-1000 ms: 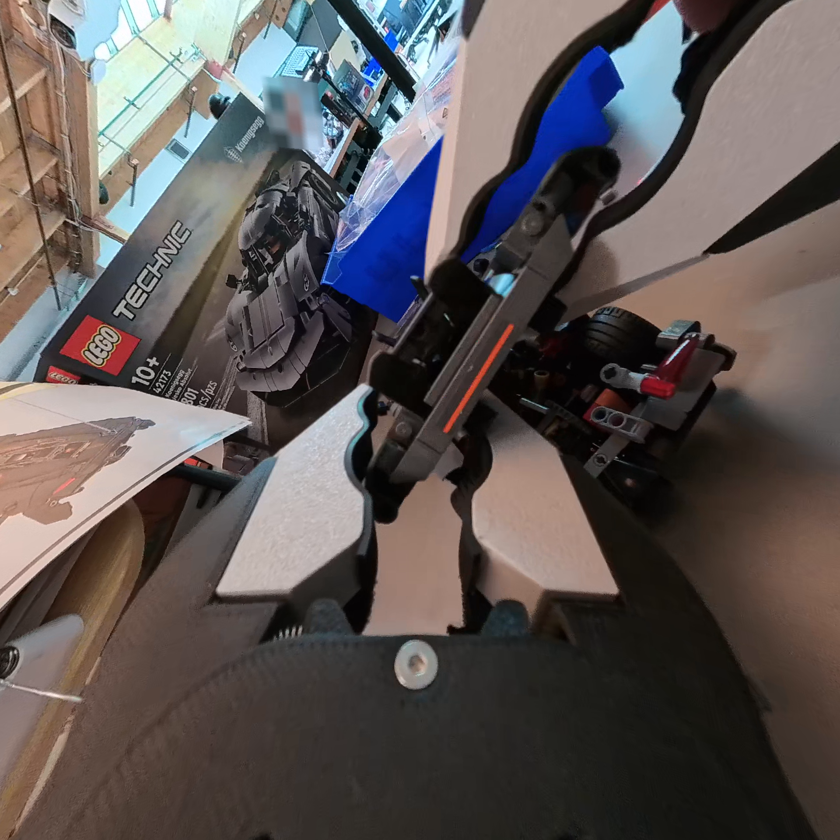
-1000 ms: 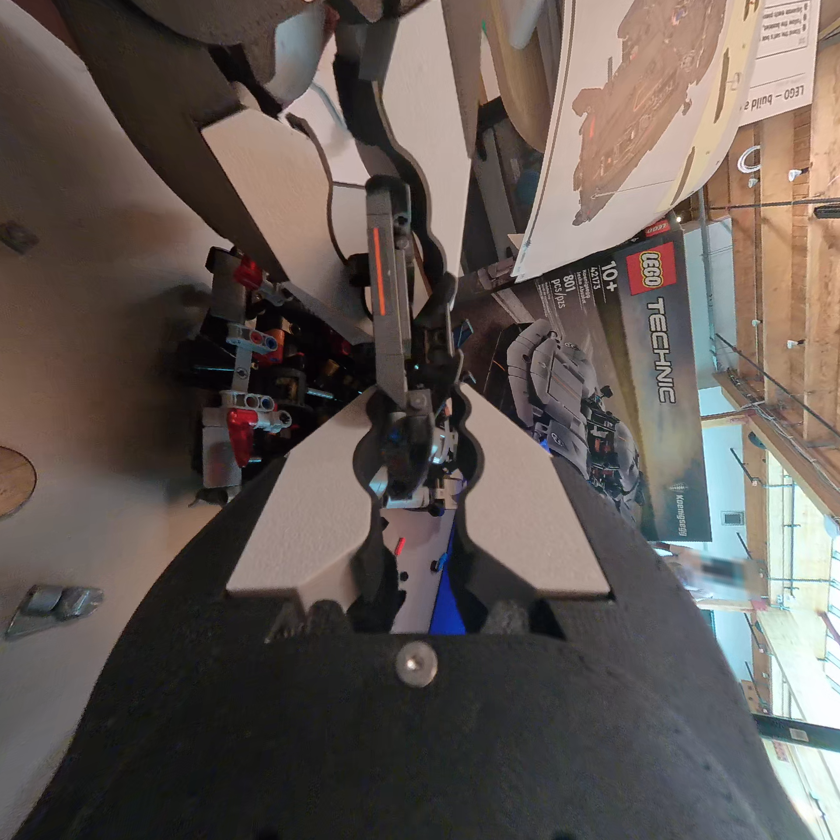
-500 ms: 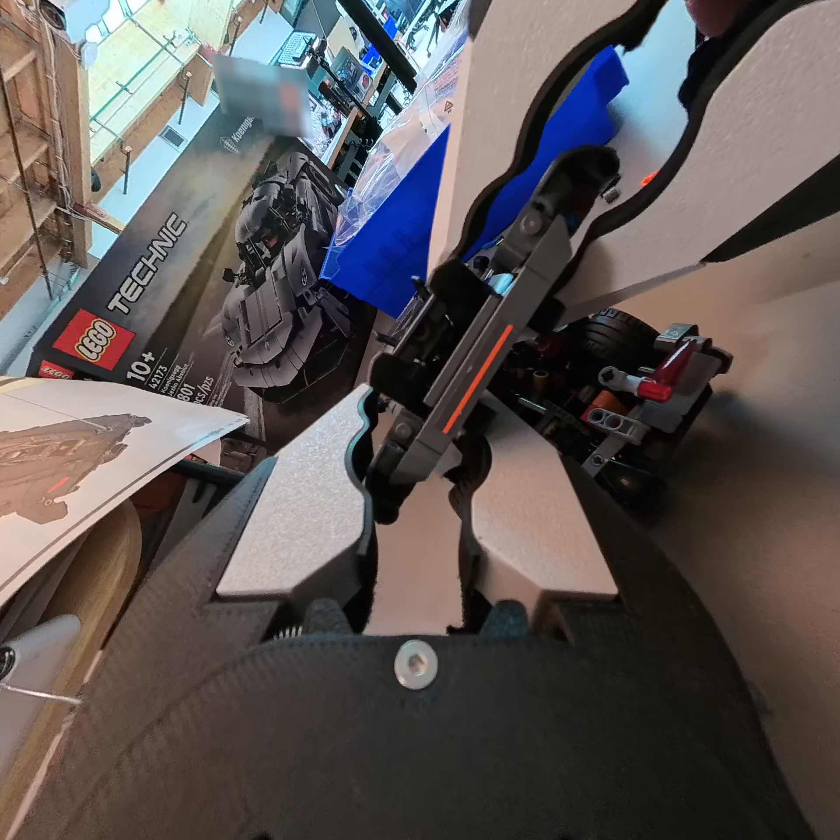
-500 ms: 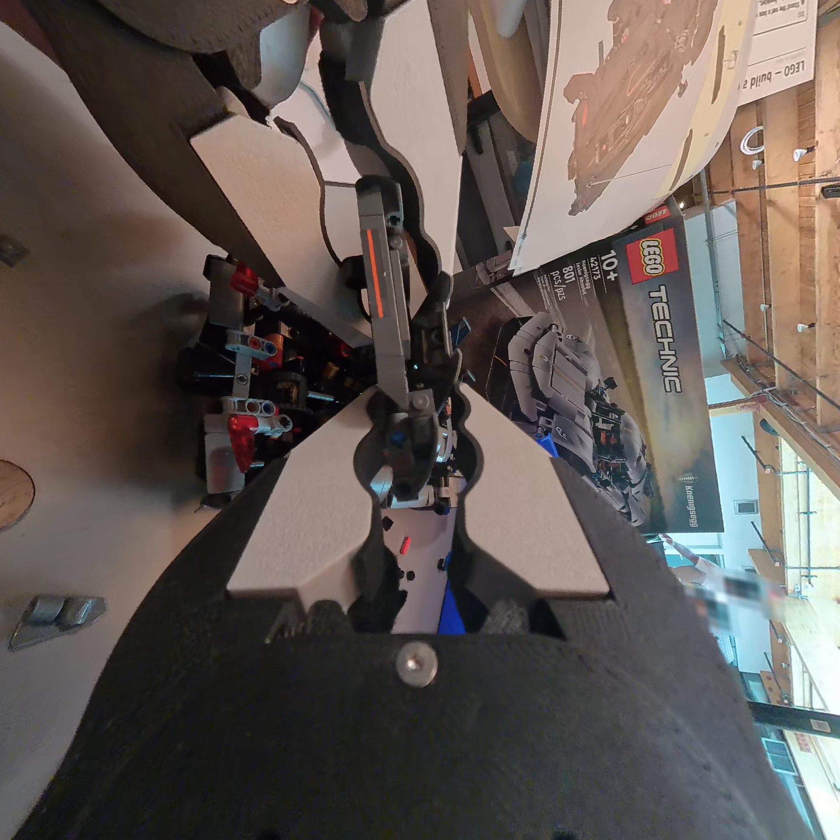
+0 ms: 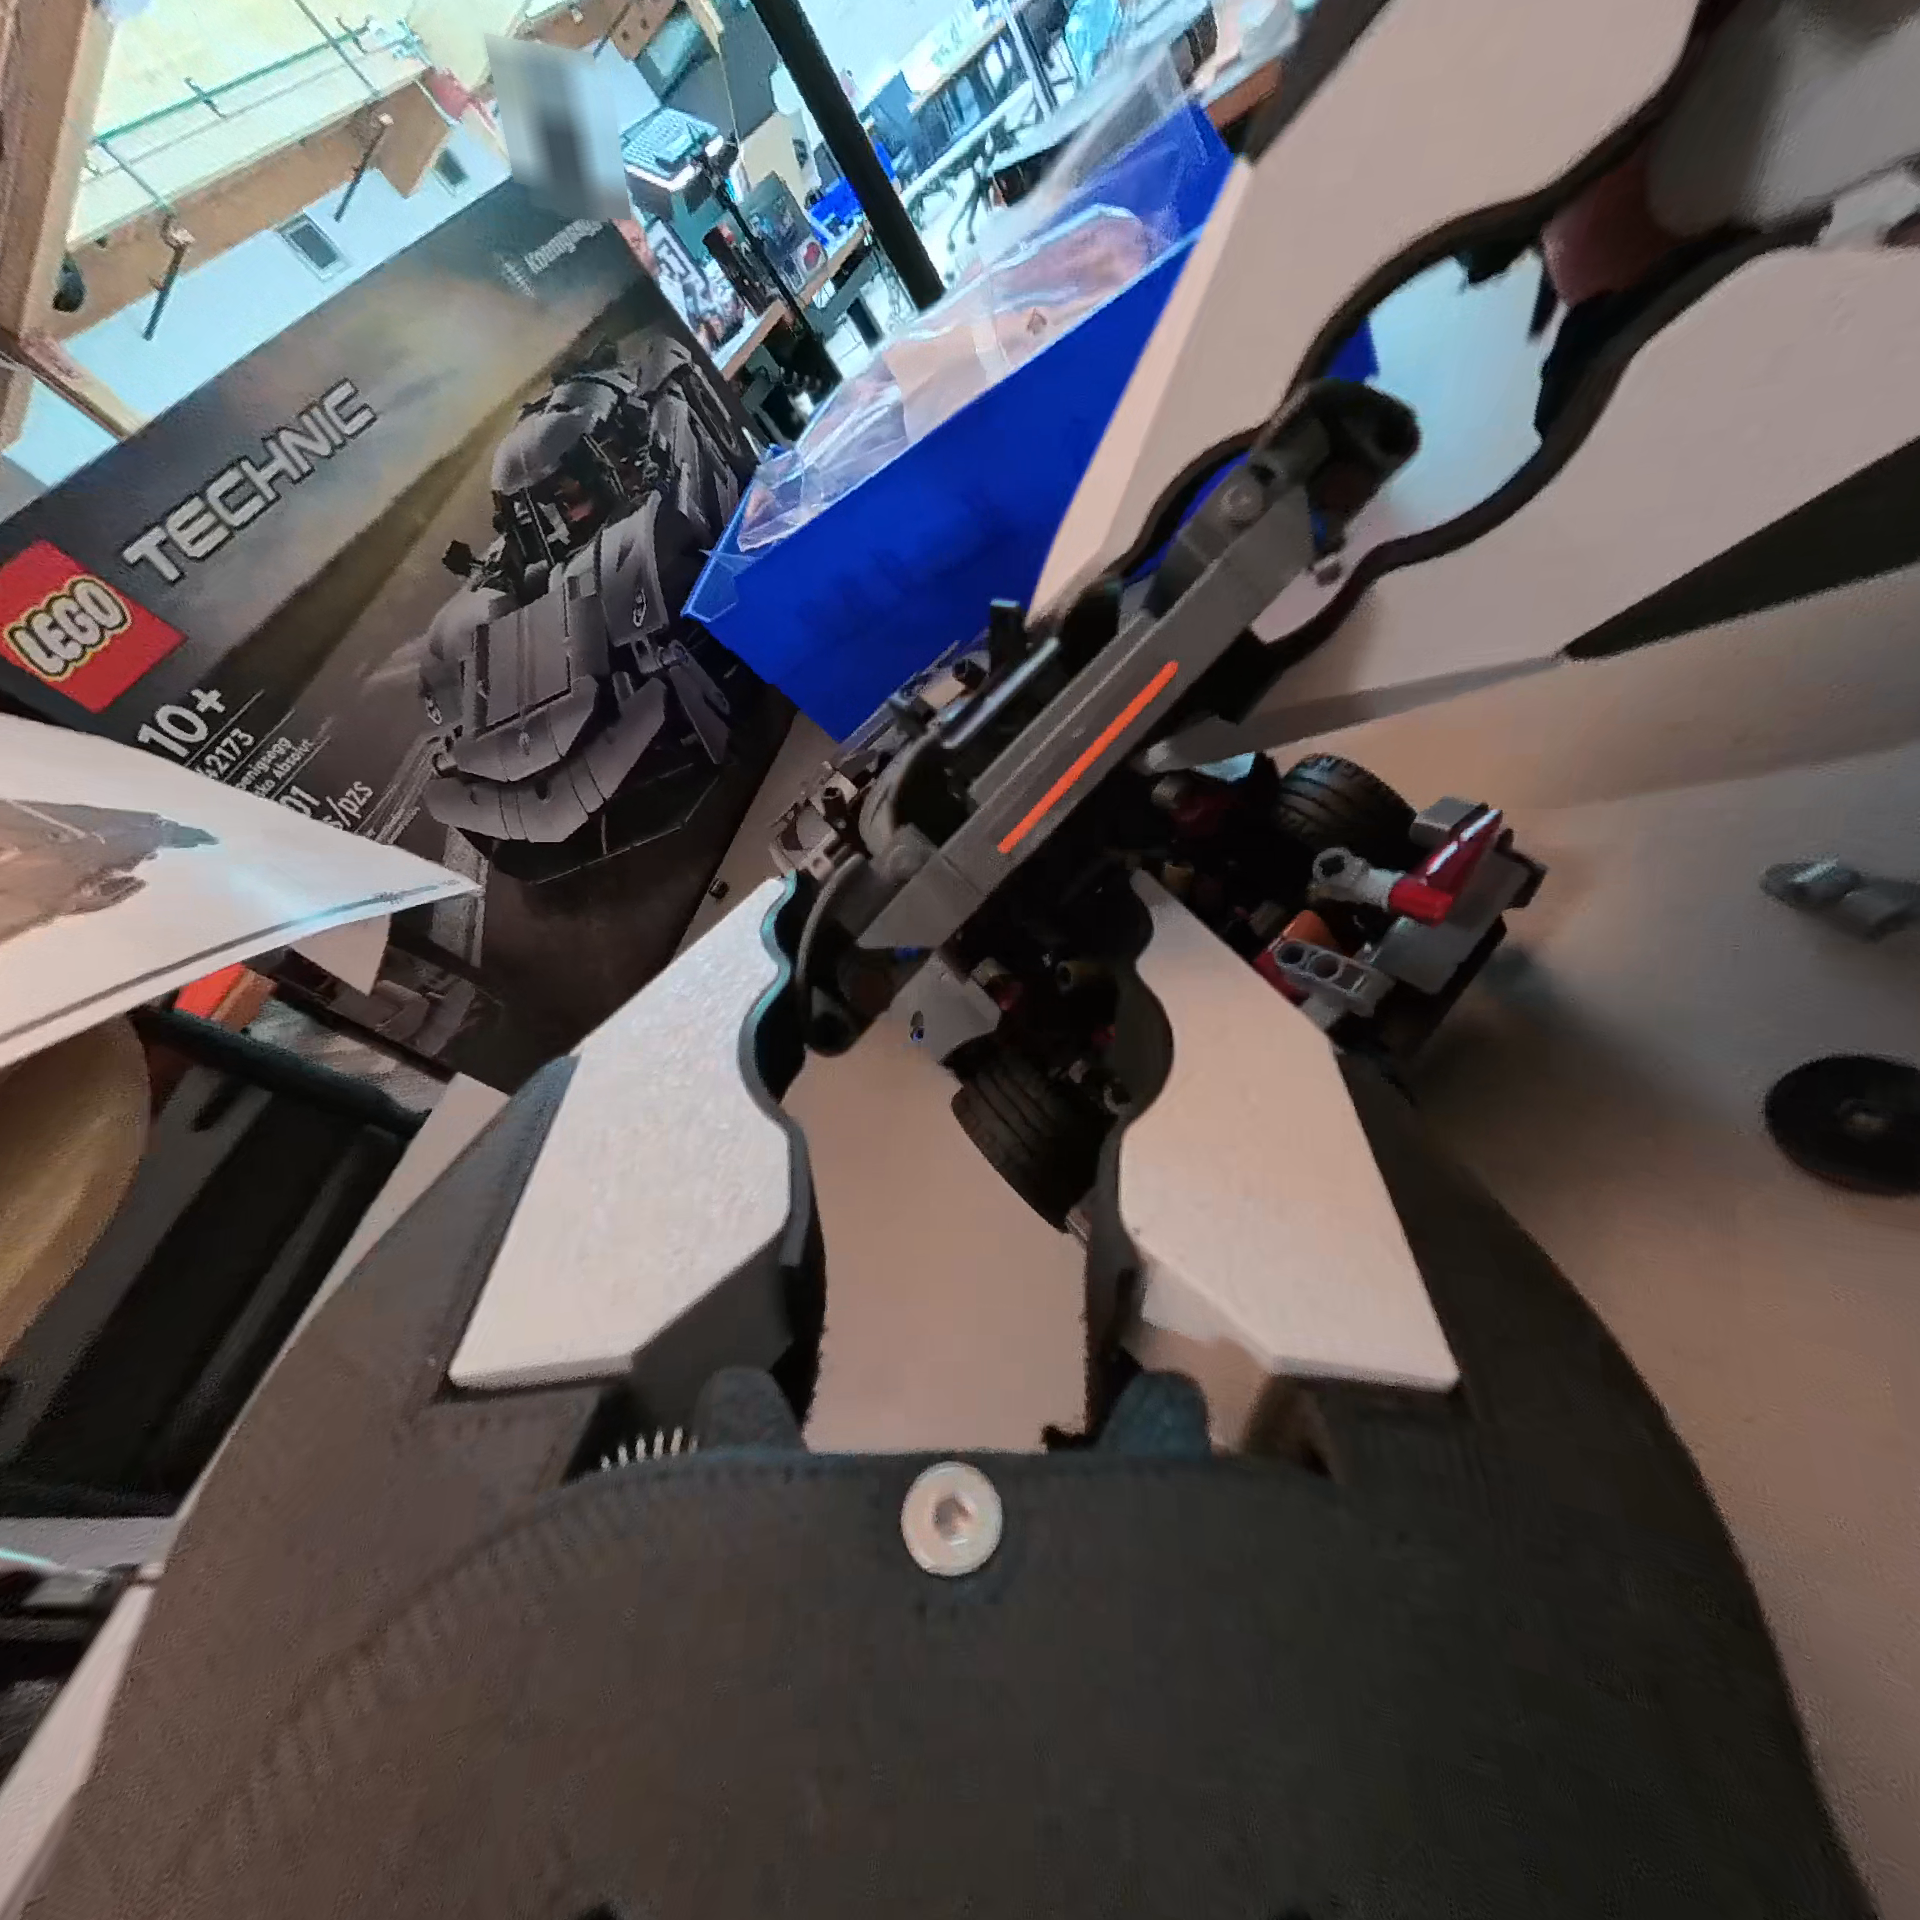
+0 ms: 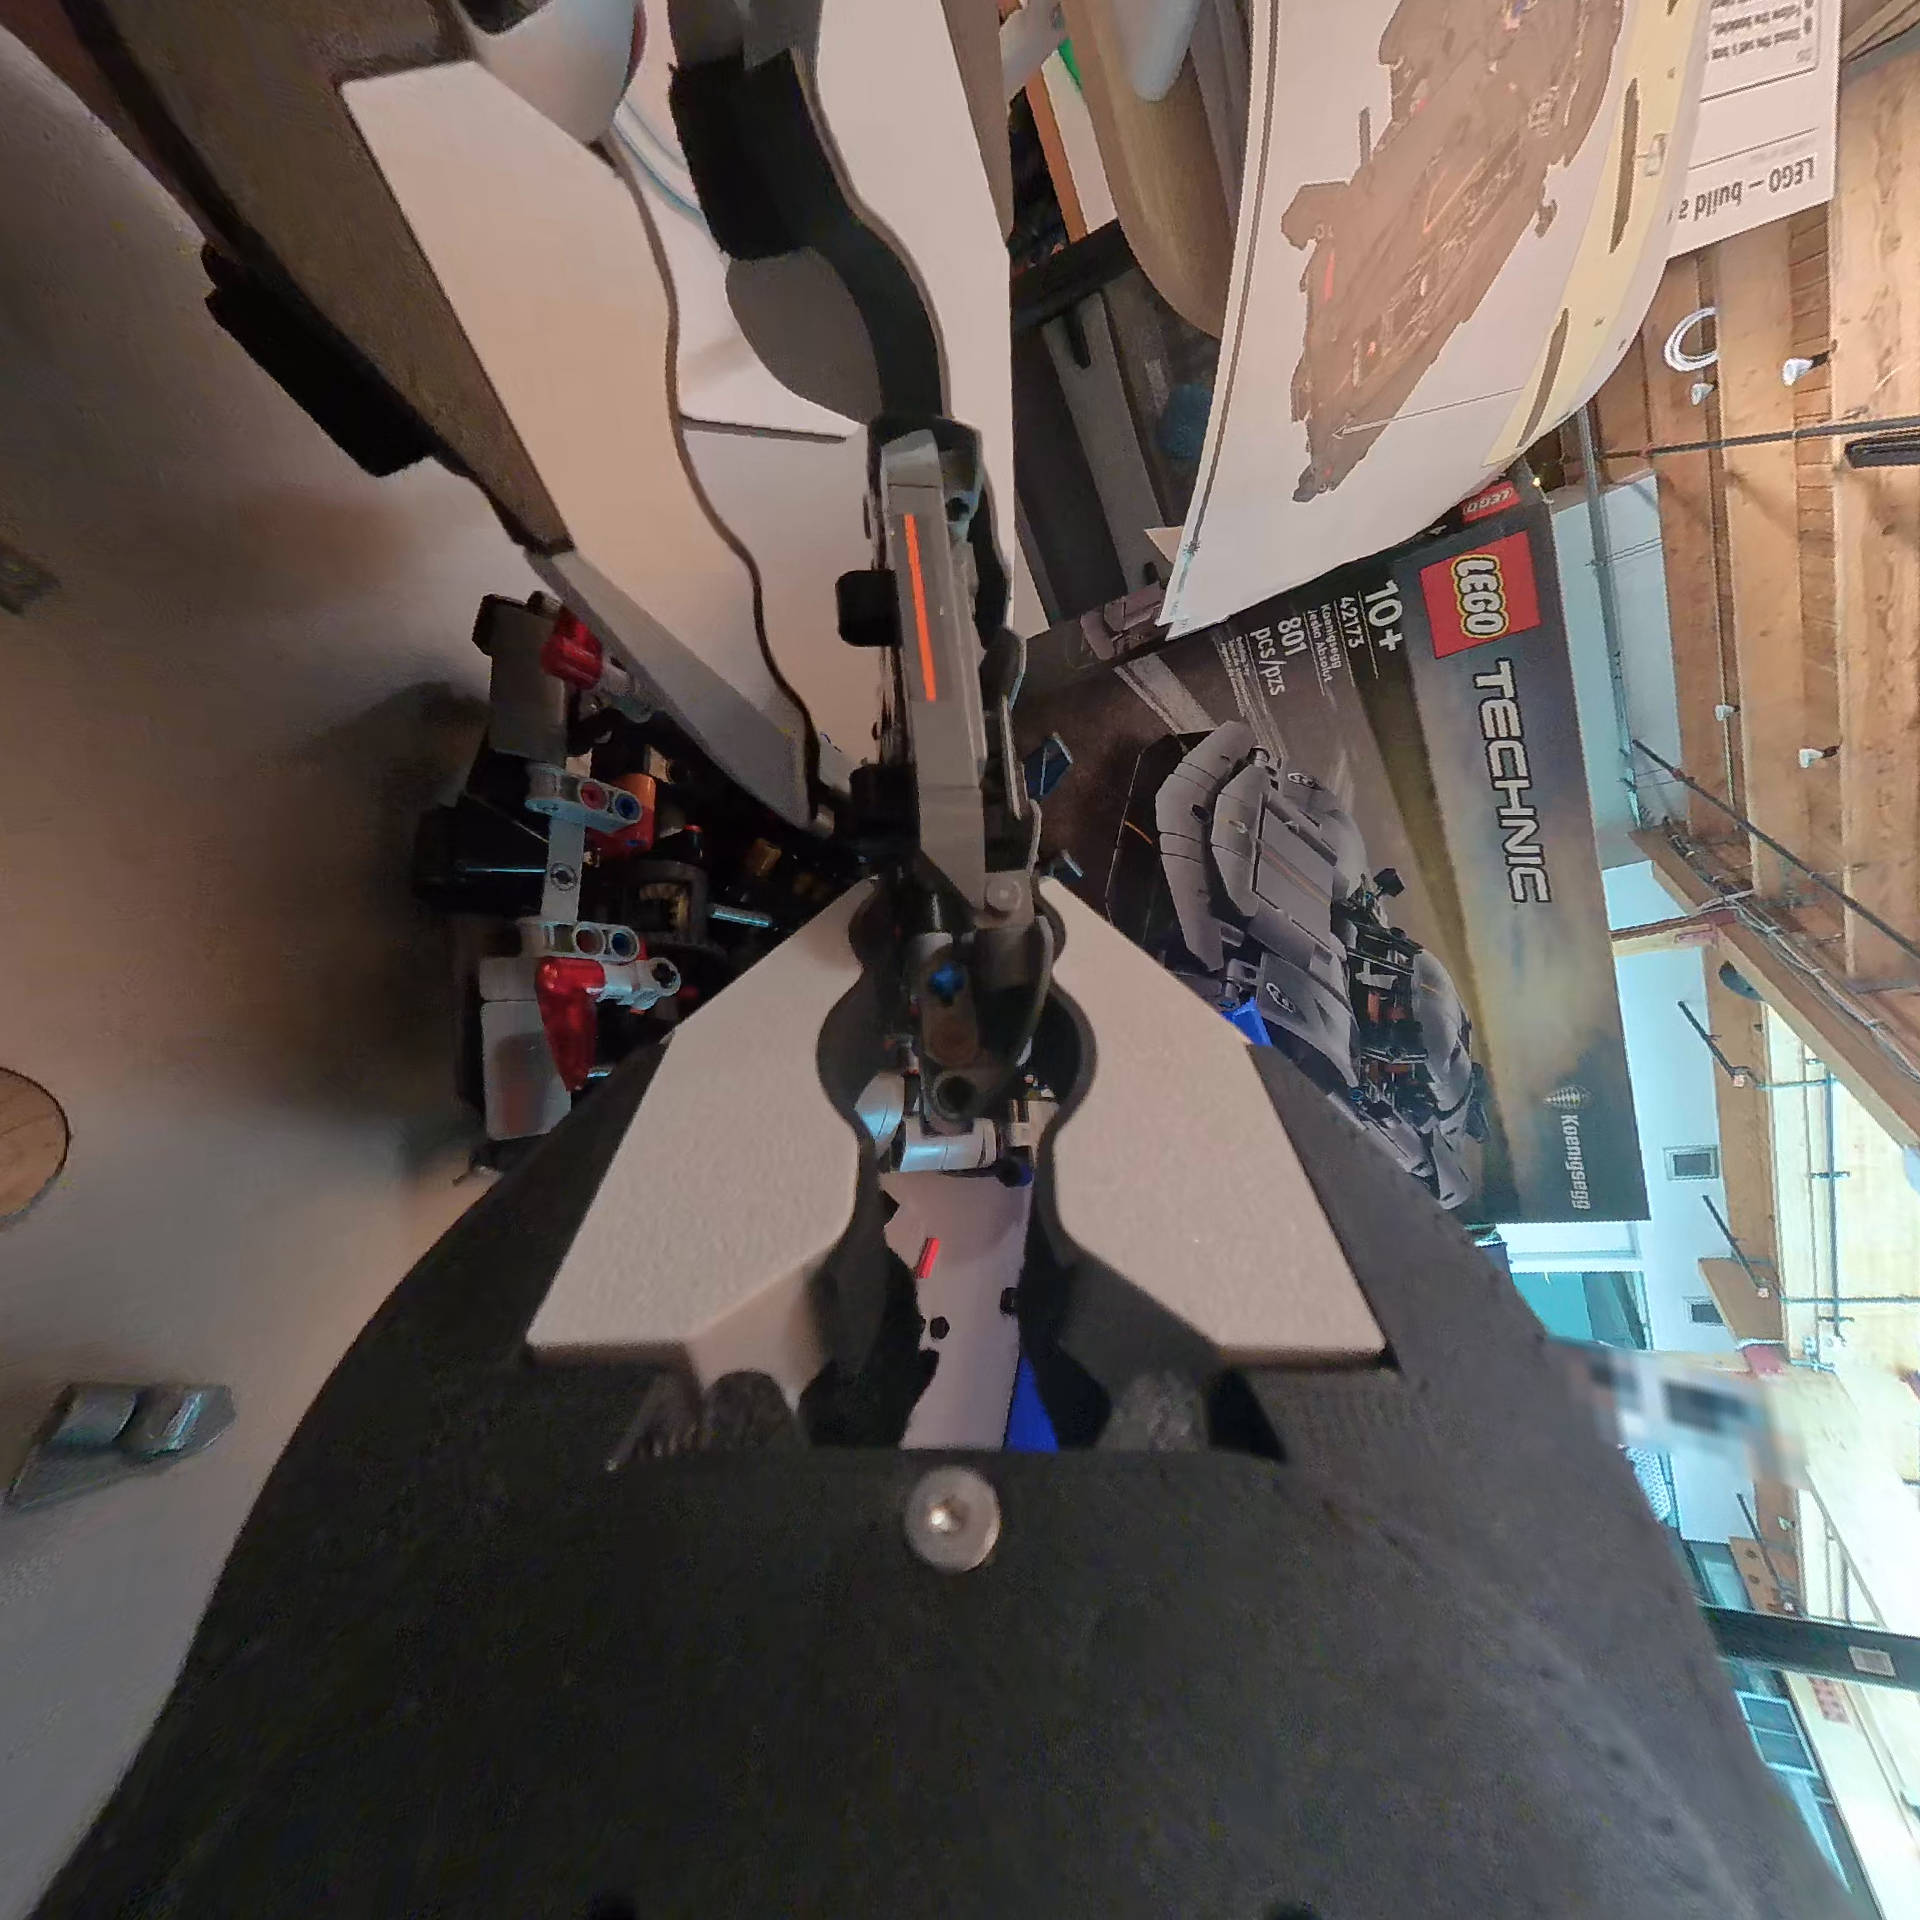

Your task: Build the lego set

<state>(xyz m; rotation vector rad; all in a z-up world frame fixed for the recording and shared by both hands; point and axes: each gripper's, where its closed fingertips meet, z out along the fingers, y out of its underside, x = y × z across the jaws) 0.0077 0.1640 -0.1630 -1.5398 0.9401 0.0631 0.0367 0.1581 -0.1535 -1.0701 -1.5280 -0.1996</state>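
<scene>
A grey Lego panel assembly with an orange stripe [image 5: 1070,769] hangs in the air between my two grippers, which face each other. My right gripper [image 6: 956,904] is shut on one end of the assembly [image 6: 935,665]; its fingers [image 5: 1174,343] show at the upper right of the left wrist view. My left gripper [image 5: 956,914] is open, and the assembly's other end sits loose between its fingertips, close to the left one. Its fingers [image 6: 499,260] show at the top of the right wrist view. The part-built car chassis [image 5: 1382,914] with red and grey parts stands on the table behind, and also shows in the right wrist view [image 6: 582,831].
The set's dark box [image 5: 312,582] [image 6: 1455,831] stands behind. A blue bin [image 5: 935,520] with clear bags stands beside it. An instruction sheet [image 5: 156,862] [image 6: 1455,208] hangs near the left gripper. A loose grey piece [image 5: 1839,894] [image 6: 125,1423] and a black disc [image 5: 1849,1122] lie on the table. Both grippers' tips are close together, under 4 cm apart. From either gripper's tips it is about 12 cm to the black disc [image 5: 1849,1122].
My left gripper's jaws have parted and let go of the panel assembly, and its view has swung and drawn back. My right gripper stays shut on the assembly.
</scene>
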